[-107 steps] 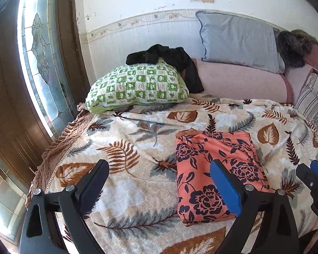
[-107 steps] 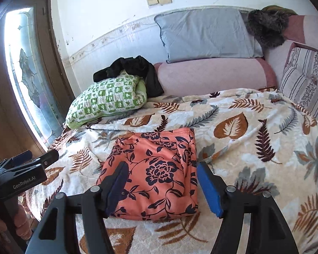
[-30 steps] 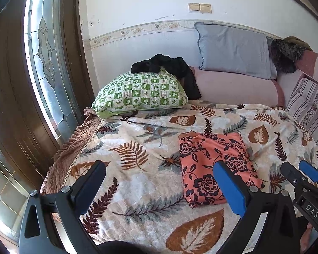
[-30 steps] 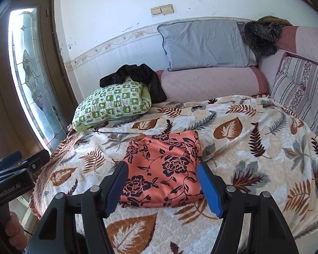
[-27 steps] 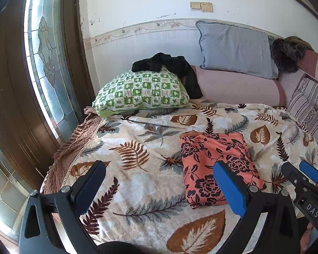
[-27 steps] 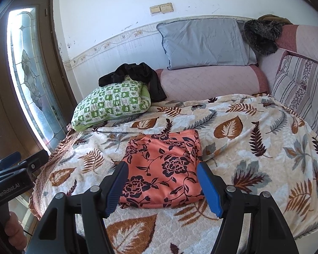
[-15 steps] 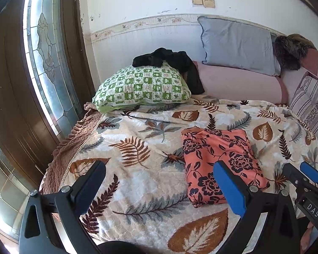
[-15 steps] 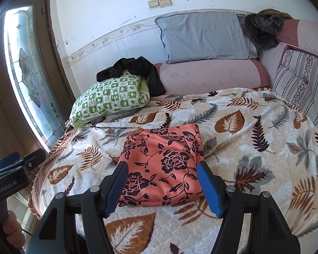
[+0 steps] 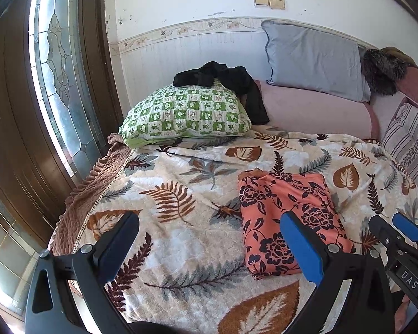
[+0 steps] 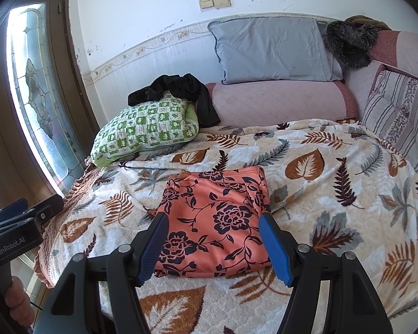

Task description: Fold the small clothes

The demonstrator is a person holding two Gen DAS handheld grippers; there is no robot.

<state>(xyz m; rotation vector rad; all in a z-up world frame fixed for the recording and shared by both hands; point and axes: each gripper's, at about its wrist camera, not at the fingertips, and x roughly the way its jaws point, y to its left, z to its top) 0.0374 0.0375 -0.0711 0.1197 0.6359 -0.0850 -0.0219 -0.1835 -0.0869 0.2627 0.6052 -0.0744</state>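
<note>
- The orange floral garment [image 10: 213,220] lay on the leaf-print blanket [image 10: 334,172] of the bed, at lower centre of the right wrist frame and lower right of the left wrist frame [image 9: 287,217].
- The garment showed as a flat, roughly rectangular packet with stacked layers visible along its right and near edges. Judgement: the folding of this item appeared complete or nearly so.
- A black garment [image 9: 225,80] was draped, unfolded, over the green checked pillow [image 9: 186,114] at upper centre of the left wrist frame. Judgement: if it counts among the small clothes, it was still to be folded.
- The right claw [image 10: 213,250] was held wide above the near edge of the orange garment; nothing was gripped and the blue pads [image 10: 274,247] were clear of the cloth.
- The left claw [image 9: 209,247] was also spread wide and empty, over bare blanket to the left of the garment.
- Legible writing: "GenRobot.AI" on the body of the left claw, at lower left of the right wrist frame; "DAS" on the body of the right claw [image 9: 395,231], at lower right of the left wrist frame.
- A framed plaque and two wall switches [image 10: 215,2] were at the top of the frame; the plaque text could not be read.
</note>
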